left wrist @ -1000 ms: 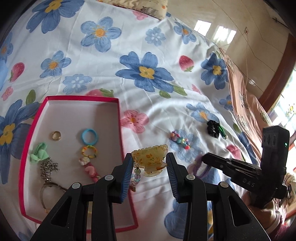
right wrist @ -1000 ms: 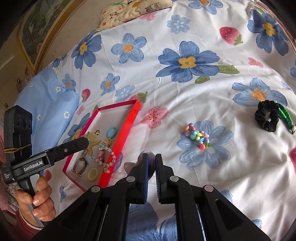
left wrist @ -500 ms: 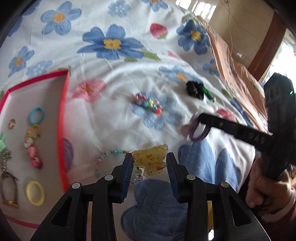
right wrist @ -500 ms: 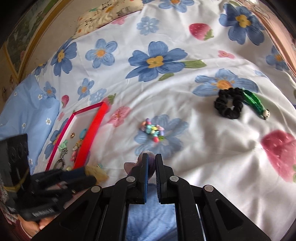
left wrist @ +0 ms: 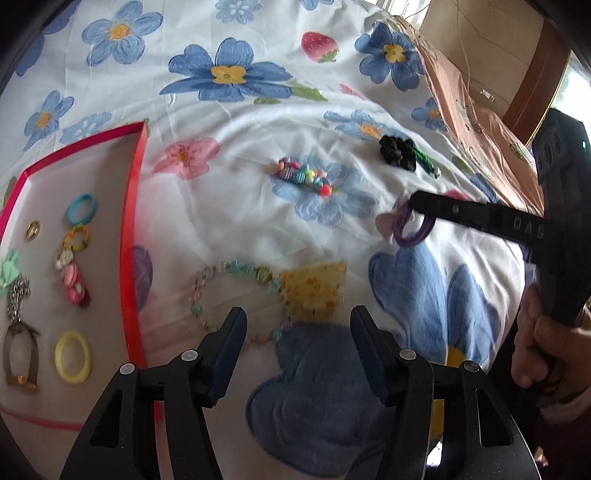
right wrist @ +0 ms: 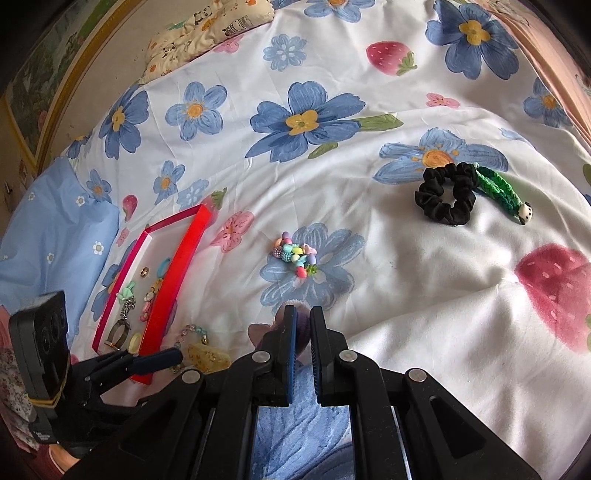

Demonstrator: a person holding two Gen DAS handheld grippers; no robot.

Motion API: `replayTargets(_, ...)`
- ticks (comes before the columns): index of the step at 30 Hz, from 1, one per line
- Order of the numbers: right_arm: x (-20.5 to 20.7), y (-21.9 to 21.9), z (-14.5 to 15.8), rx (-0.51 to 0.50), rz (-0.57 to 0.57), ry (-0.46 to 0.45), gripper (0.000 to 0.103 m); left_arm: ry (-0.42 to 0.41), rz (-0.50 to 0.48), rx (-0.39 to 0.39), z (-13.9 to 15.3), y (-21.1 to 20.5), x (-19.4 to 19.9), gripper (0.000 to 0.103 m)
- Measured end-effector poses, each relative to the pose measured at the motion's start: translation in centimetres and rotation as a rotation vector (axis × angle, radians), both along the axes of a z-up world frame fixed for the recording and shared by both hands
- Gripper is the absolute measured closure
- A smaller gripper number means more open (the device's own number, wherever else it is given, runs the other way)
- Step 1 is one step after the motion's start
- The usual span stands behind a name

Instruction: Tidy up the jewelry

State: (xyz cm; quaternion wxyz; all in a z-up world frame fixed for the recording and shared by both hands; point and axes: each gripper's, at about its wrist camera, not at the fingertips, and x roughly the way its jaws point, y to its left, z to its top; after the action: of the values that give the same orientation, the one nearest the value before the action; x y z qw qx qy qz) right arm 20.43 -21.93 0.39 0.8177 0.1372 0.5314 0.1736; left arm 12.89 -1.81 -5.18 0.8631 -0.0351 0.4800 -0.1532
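Note:
My left gripper (left wrist: 297,321) is open and empty. Just in front of it a yellow butterfly hair clip (left wrist: 314,290) with a pastel bead chain (left wrist: 225,275) lies on the sheet, right of the red tray (left wrist: 131,229). The tray holds rings, hair ties, charms and a chain. My right gripper (right wrist: 303,319) is shut on a purple hair tie with a pale bow (left wrist: 404,225), held above the sheet; it also shows in the right wrist view (right wrist: 295,325). The clip (right wrist: 207,356) shows beside the left gripper (right wrist: 162,358) there too.
A colourful bead bracelet (left wrist: 304,177) lies mid-sheet, and a black scrunchie (right wrist: 445,197) with a green braided band (right wrist: 498,190) lies farther right. A patterned pillow (right wrist: 207,33) is at the bed's far end. The bed's right edge (left wrist: 476,110) drops to the floor.
My left gripper swung right from over the tray, opened and let go of the yellow clip with its bead chain, which now lies on the sheet. The right gripper stayed shut on the purple tie.

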Motion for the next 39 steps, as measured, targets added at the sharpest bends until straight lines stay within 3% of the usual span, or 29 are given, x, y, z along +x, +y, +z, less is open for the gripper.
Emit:
replayTargets(4, -0.1, 0.3, 0.0, 0.006, 0.005, 0.003, 0.096, 0.012, 0.009, 0.056, -0.8, -0.2, 0.4, 0.061)
replayTargets(8, -0.2, 0.8, 0.2, 0.008, 0.016, 0.004, 0.096, 0.038, 0.0, 0.073, -1.4, -0.6, 1.5, 0.096)
replayTargets(14, -0.3, 1.1, 0.8, 0.014, 0.022, -0.006, 0.096, 0.007, 0.001, 0.076, -0.3, -0.3, 0.6, 0.096)
replayTargets(22, -0.2, 1.9, 2.4, 0.036, 0.04, -0.034, 0.096, -0.101, 0.039, 0.002, 5.1, 2.5, -2.2, 0.096)
replayTargets(30, 0.0, 5.5, 3.6, 0.058, 0.112, -0.053, 0.096, -0.179, 0.112, -0.037, 8.3, 6.7, -5.1, 0.096)
replayTargets(39, 0.3, 11.0, 3.7, 0.075, 0.217, -0.051, 0.096, -0.196, 0.234, -0.055, 9.2, 11.6, -7.0, 0.096)
